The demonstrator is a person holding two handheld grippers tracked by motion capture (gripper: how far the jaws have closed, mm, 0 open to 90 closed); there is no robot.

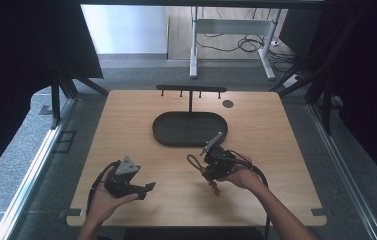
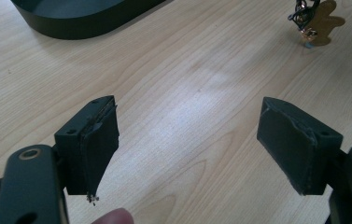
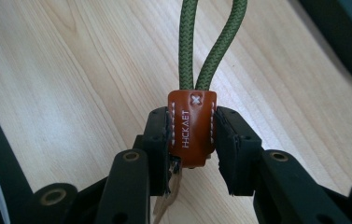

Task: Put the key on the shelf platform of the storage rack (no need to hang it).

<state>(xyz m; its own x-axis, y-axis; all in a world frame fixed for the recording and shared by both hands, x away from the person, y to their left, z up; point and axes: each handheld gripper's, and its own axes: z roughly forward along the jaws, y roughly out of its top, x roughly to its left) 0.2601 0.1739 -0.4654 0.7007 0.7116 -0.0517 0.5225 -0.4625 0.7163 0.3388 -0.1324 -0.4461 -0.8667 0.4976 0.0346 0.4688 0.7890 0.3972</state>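
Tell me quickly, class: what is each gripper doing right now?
Left gripper: open, nothing between its jaws, above bare table.
Right gripper: shut on the brown leather tab of a keychain, green cord loop pointing away.

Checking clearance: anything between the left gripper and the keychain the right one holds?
Bare wood only, seen in the high view, between the left gripper and the keychain.

Your left gripper [image 1: 148, 187] sits near the table's [image 1: 126, 130] front edge at left; your right gripper [image 1: 202, 159] is right of it, holding a keychain [image 3: 190, 133]. Behind both, the tray [image 1: 190, 128] lies centrally, its hook stand [image 1: 191, 90] at the far edge.
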